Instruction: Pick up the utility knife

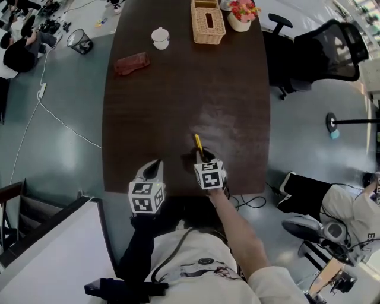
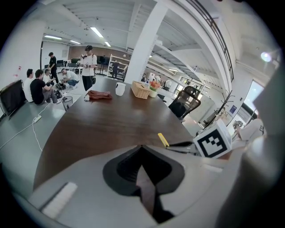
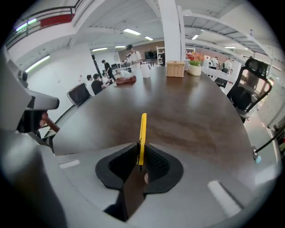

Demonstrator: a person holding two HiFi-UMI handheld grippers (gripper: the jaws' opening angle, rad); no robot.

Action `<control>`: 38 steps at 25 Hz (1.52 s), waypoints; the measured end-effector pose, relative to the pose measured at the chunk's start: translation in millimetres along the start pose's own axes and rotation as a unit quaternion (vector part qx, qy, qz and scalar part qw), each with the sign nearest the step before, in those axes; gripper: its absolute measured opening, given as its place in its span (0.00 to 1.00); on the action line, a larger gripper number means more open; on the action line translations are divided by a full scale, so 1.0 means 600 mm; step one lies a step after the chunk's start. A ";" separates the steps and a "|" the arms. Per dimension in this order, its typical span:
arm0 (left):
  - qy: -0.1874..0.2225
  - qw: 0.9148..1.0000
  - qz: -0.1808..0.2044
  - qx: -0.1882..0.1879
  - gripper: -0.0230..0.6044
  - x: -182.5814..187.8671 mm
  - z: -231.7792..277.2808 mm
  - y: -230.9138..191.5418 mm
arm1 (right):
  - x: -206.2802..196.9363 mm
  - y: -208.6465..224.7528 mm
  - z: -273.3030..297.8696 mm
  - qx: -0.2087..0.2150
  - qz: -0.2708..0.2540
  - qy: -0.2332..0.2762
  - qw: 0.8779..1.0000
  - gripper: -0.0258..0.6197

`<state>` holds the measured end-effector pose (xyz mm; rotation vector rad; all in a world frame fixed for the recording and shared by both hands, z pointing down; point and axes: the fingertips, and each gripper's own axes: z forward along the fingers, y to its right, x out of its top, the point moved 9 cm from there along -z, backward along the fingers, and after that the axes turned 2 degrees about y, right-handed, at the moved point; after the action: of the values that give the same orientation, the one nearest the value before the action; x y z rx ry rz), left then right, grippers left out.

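A slim yellow utility knife (image 3: 142,136) sticks out forward from between the jaws of my right gripper (image 3: 140,156), which is shut on its near end. In the head view the knife (image 1: 198,144) points away from me over the near part of the dark wooden table (image 1: 184,89), just ahead of the right gripper (image 1: 205,158). From the left gripper view the knife (image 2: 163,140) shows to the right, beside the right gripper's marker cube. My left gripper (image 1: 155,167) sits at the table's near edge, shut with nothing between its jaws (image 2: 143,165).
At the table's far end stand a wicker basket (image 1: 208,24), a white cup (image 1: 160,38), a flower pot (image 1: 241,14) and a reddish cloth (image 1: 132,63). A black office chair (image 1: 323,53) is right of the table. People sit and stand at the far left.
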<state>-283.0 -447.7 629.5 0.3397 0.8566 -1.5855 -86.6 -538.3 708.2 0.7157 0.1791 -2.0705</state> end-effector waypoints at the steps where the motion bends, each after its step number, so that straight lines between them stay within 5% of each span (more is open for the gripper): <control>1: 0.004 1.000 0.000 0.000 0.03 0.001 -0.003 0.000 | 0.008 0.000 -0.013 0.000 0.003 0.019 1.000 0.12; 13: 0.096 0.995 0.032 0.002 0.03 0.036 -0.074 -0.004 | 0.065 -0.033 -0.214 -0.026 0.042 0.221 0.974 0.12; 28: 0.171 0.984 0.059 -0.010 0.03 -0.006 -0.180 0.036 | -0.004 -0.089 -0.371 -0.048 0.016 0.297 0.953 0.12; 38: 0.211 0.976 0.061 0.005 0.03 -0.134 -0.292 0.139 | -0.131 -0.118 -0.504 -0.014 -0.001 0.352 0.936 0.12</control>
<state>-230.6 -267.6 534.7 0.7406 1.1268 -1.4253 16.5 -324.3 493.1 1.4166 0.6054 -1.7239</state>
